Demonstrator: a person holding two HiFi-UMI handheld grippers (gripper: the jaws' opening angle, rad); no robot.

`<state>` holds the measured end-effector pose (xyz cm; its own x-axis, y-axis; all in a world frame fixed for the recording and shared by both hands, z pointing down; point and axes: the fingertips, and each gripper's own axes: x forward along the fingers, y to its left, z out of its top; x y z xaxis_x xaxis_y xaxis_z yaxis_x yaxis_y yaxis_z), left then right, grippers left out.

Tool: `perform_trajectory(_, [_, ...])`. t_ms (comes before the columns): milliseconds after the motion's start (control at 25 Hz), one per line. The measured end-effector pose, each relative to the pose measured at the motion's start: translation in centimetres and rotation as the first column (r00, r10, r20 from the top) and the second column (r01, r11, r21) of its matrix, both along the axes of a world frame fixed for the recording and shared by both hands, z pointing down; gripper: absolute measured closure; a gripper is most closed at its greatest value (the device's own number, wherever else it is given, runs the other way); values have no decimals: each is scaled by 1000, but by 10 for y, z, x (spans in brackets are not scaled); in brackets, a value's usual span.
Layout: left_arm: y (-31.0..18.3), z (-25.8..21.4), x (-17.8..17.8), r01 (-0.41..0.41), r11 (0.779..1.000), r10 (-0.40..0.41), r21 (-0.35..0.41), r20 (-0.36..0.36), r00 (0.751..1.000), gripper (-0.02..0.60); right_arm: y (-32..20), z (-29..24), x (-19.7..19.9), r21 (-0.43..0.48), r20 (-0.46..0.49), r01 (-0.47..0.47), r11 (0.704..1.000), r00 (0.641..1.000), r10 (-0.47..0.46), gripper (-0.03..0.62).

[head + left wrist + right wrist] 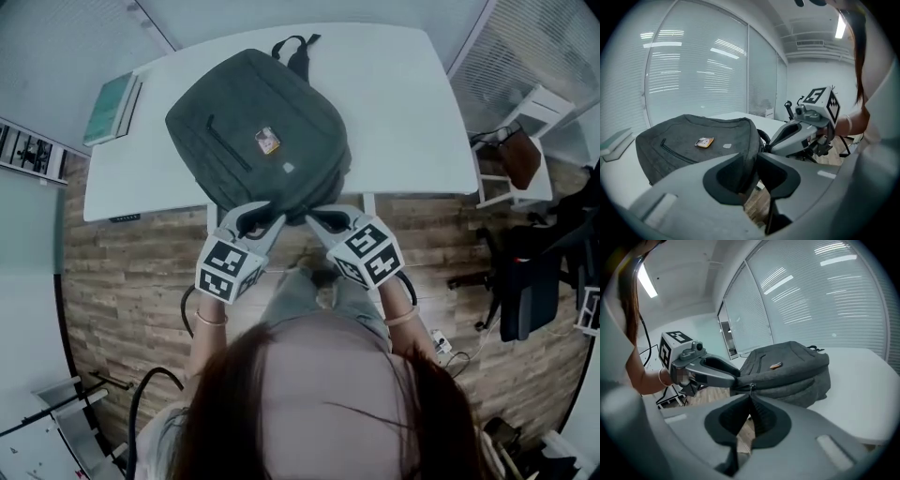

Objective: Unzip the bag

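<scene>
Closest to us, over the plank floor (pixel 122 272) just off the near edge of the tabletop (pixel 412 112), we hold both tools side by side against the near end of the bag (pixel 253 122). Our left gripper (pixel 751 161) has its smooth grey jaws pinched on a fold of the soft, felt-like charcoal fabric at the bag's rounded corner. Our right gripper (pixel 750 397) has its jaws drawn together on the small dark zip pull (pixel 751 388) at the seam. The dome-shaped bag lies flat, face up, its near end at or slightly past the edge; we cannot tell which. A slanted pocket zip (pixel 228 142) and a small orange patch (pixel 267 141) mark its face, with the carry loop (pixel 295 47) at the far end. Bare white tabletop stretches to the right and beyond, and a green book (pixel 111 105) lies at the far left corner.
</scene>
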<state>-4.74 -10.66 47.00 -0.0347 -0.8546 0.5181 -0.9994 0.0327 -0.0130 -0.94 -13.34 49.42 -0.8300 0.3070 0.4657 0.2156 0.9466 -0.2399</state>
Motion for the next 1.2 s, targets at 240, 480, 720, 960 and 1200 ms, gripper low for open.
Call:
perform_trajectory(240, [-6,7,2,59,997,-57,-53,38,998,454,0,0,0,-8,-8,57,998,998,-57,586])
perform_trajectory(480, [-9,18,-1,156,984,-149,-87,84,985,471,-1,3,2,19,-4,101,995,995,-101,586])
perform_trajectory(720, [-7,21,2,251,968,-243,-31,154,958,498,-11,1,9,77,20,135,988,990,-136,588])
perform_trajectory(960, [-7,21,0,280,960,-273,-19,160,949,508,-25,1,10,72,27,143,987,989,-145,588])
perform_trajectory(1200, [-5,16,-2,270,963,-265,-12,150,952,512,-38,-4,9,60,27,134,989,990,-136,588])
